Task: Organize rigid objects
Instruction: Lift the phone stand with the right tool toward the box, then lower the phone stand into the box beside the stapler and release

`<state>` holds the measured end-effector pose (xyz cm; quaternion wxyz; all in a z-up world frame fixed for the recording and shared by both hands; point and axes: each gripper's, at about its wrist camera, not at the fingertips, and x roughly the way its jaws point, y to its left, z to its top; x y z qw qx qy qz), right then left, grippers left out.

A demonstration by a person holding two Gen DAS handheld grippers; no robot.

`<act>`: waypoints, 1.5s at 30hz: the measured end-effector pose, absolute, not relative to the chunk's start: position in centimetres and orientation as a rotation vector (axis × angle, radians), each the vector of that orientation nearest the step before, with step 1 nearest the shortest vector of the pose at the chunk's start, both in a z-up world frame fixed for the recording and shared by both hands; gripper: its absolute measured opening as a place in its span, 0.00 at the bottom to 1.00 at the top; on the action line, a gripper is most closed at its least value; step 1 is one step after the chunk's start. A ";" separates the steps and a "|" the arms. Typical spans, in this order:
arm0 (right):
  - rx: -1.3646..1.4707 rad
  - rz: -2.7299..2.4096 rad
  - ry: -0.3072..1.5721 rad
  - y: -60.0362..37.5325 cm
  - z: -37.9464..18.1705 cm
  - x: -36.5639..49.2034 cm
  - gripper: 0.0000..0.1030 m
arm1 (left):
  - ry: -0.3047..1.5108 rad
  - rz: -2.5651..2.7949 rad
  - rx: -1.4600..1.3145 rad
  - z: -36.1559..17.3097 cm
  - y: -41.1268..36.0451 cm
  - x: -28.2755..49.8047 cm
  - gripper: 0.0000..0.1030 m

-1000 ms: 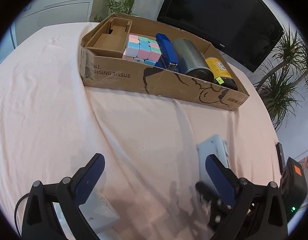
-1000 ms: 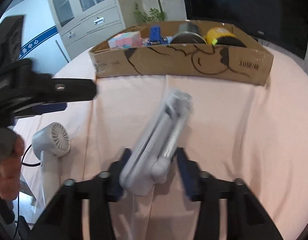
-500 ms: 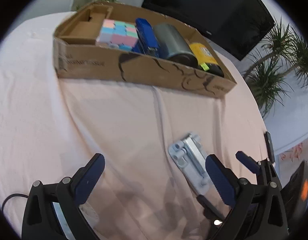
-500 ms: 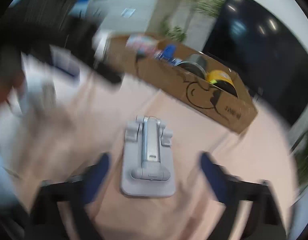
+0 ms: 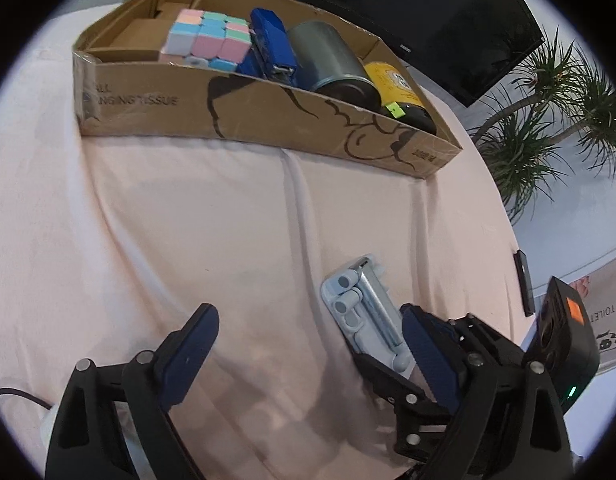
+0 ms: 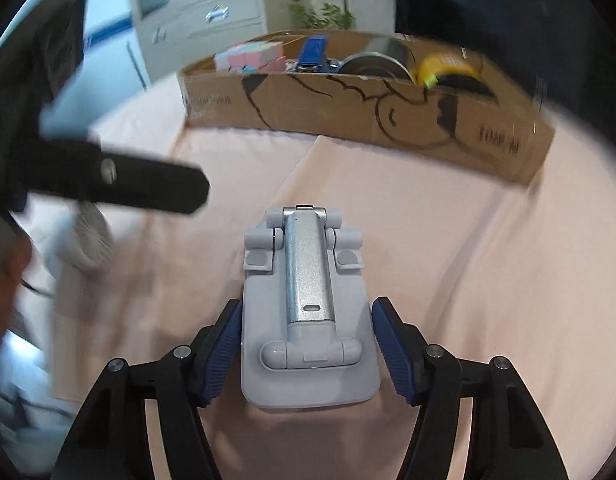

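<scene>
A grey folding phone stand (image 6: 308, 312) lies flat on the pink cloth. My right gripper (image 6: 308, 340) is closing on its base, and the blue pads touch both long sides. In the left wrist view the stand (image 5: 364, 312) lies just left of my left gripper's right finger (image 5: 428, 356). My left gripper (image 5: 308, 314) hangs over bare cloth, wide but closing slightly, with nothing between its jaws. The cardboard box (image 5: 267, 108) behind holds a pastel cube (image 5: 207, 36), a blue stapler (image 5: 271, 48), a metal can (image 5: 332, 64) and a yellow can (image 5: 400, 88).
A white hand fan (image 6: 89, 236) with a cable lies blurred on the cloth at the left. A dark flat device (image 5: 524, 284) sits at the table's right edge. A black monitor (image 5: 408, 8) and plants (image 5: 548, 128) stand behind the box.
The right gripper held the stand tilted and raised by its thin sides, set it flat, opened wide, then closed in on its base. The left gripper tipped downward and narrowed a little.
</scene>
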<state>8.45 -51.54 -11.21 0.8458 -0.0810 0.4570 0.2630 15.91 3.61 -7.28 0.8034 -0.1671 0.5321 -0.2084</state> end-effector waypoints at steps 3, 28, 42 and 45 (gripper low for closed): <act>0.045 0.612 1.036 -53.0 -11.9 10.1 0.61 | 1.187 -0.523 -0.406 -8.0 2.6 16.0 0.72; 0.202 0.744 0.825 -47.8 -4.7 15.7 0.43 | 1.022 -0.616 -0.326 1.3 1.4 19.1 0.22; 0.205 0.840 0.672 -41.5 2.5 20.4 0.43 | 0.826 -0.543 -0.282 7.8 6.6 24.2 0.22; 0.215 0.853 0.661 -40.4 3.9 23.3 0.43 | 0.811 -0.548 -0.304 9.0 7.5 27.1 0.22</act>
